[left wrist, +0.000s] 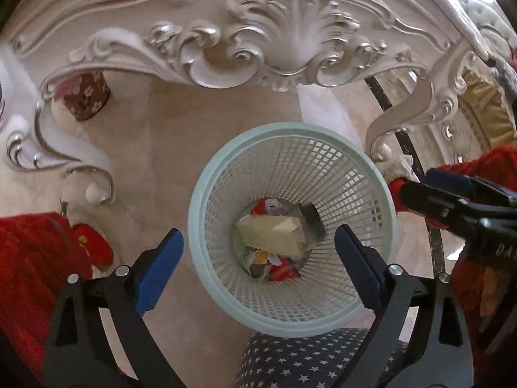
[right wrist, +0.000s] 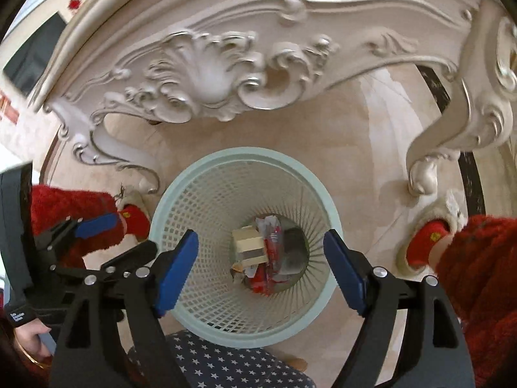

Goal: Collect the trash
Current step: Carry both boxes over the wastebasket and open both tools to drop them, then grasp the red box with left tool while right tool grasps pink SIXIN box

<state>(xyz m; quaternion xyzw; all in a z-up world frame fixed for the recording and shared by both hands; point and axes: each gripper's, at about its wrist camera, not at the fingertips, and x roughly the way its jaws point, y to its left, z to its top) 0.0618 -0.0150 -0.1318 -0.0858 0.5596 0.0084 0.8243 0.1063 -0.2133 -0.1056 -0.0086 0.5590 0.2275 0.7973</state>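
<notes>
Above a pale green plastic mesh wastebasket [left wrist: 292, 226] holding a beige cardboard box [left wrist: 271, 231] and wrappers, the left gripper [left wrist: 258, 268] and right gripper [right wrist: 260, 270] gape empty, risking knocking its rim.

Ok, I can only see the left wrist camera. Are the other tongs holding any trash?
Observer: No. In the right wrist view the right tongs are wide open and empty, above the pale green plastic mesh basket.
Operator: Can you see my left tongs there too?
Observer: Yes. The left tongs are at that view's left edge, and a hand shows behind them in the bottom corner.
</notes>
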